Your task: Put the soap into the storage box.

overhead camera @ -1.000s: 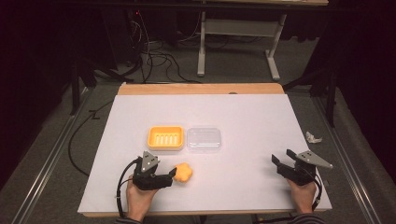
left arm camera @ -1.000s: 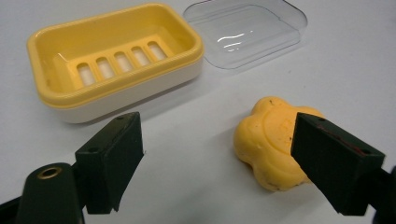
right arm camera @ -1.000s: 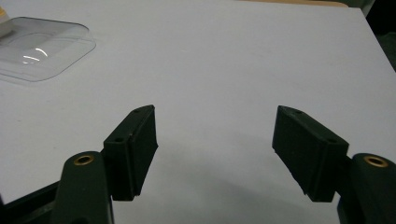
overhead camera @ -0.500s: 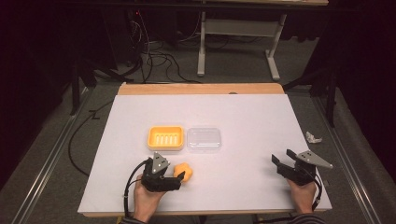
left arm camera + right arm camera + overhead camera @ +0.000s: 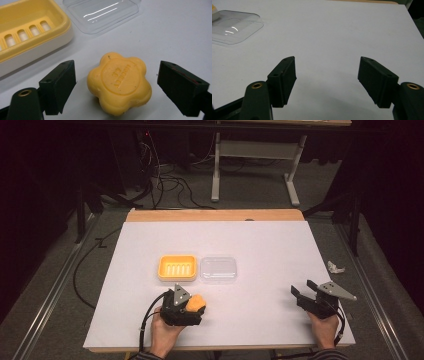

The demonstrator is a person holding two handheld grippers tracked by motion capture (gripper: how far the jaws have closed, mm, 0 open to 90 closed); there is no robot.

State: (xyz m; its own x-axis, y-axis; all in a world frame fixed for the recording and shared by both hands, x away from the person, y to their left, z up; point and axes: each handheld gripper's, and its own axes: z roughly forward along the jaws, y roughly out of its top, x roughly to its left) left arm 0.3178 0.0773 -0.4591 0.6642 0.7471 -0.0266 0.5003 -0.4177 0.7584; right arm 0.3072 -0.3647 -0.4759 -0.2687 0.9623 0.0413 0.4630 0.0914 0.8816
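The table (image 5: pixel 260 245) was bare beside the soap dish (image 5: pixel 177 268), the lid (image 5: pixel 218 269) just right of it. The soap (image 5: pixel 119 85), near the dish's front, was bracketed by the left gripper (image 5: pixel 117 86), jaws apart, seemingly untouched. Off-centre closing could have squirted it sideways. The right gripper (image 5: pixel 327 82), well apart from the dish, was held wide.

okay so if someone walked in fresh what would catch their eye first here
Probably the flower-shaped orange soap, lying on the white table between the open jaws of the left gripper, near the front edge. Just behind it sit a yellow soap dish and its clear lid, side by side.
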